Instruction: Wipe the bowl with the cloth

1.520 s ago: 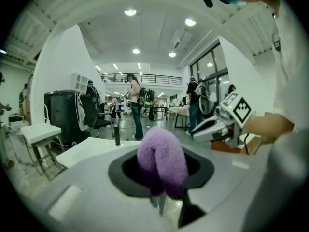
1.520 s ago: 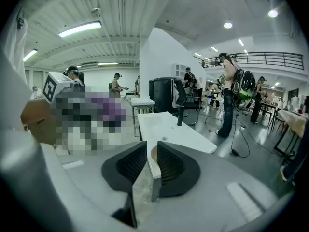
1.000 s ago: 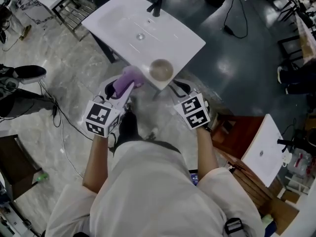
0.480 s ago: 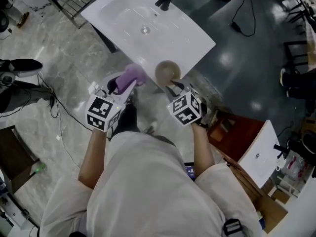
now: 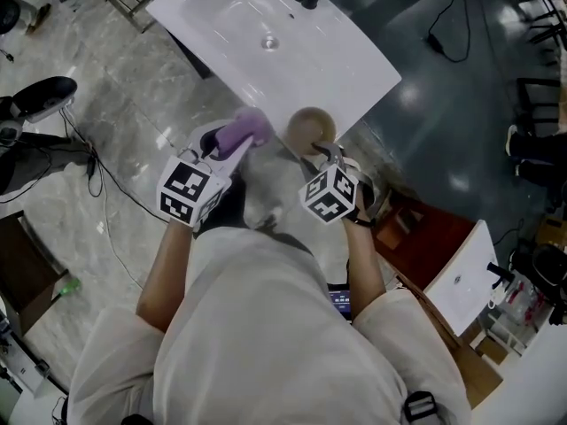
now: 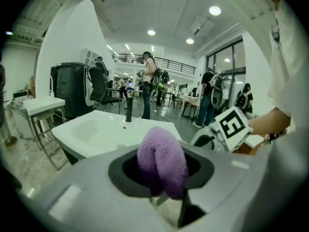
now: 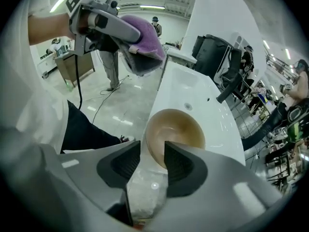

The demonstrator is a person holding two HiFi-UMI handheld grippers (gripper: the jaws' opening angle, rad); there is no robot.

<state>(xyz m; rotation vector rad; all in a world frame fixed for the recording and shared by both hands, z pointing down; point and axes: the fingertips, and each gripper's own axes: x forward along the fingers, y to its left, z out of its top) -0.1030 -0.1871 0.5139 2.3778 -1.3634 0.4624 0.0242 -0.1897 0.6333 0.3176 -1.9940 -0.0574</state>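
Bowl (image 7: pixel 176 129), tan and round, sits at the near corner of the white washbasin (image 5: pixel 310 60), just above the middle of the head view and close to the basin's edge. Its mouth is open toward both claws. Being round, it has no long axis to line up with.

The right claw (image 7: pixel 152 151) is the nearer one. Its jaws are opening, with the bowl's near rim in the gap between them. One jaw lies over the inside and the other outside, and neither pad looks pressed on the rim, so I take the bowl as released.

The left claw (image 6: pixel 161 169) is clenched on the purple cloth (image 6: pixel 161 153), which bulges out past its tips in a folded lump. In the head view the cloth hangs just left of the bowl, level with it and off the basin's edge, near but not touching.

A wipe would therefore mean carrying the cloth rightward and down into the mouth, and I judge the bowl would then want steadying so near the corner.

Much is hard to read:
- The right jaw covers the rim's near part.
- The bowl's foot, and how it rests on the basin, is out of sight.
- The left pads are buried under the cloth.
- I cannot tell whether the bowl's inside is soiled or only shaded.
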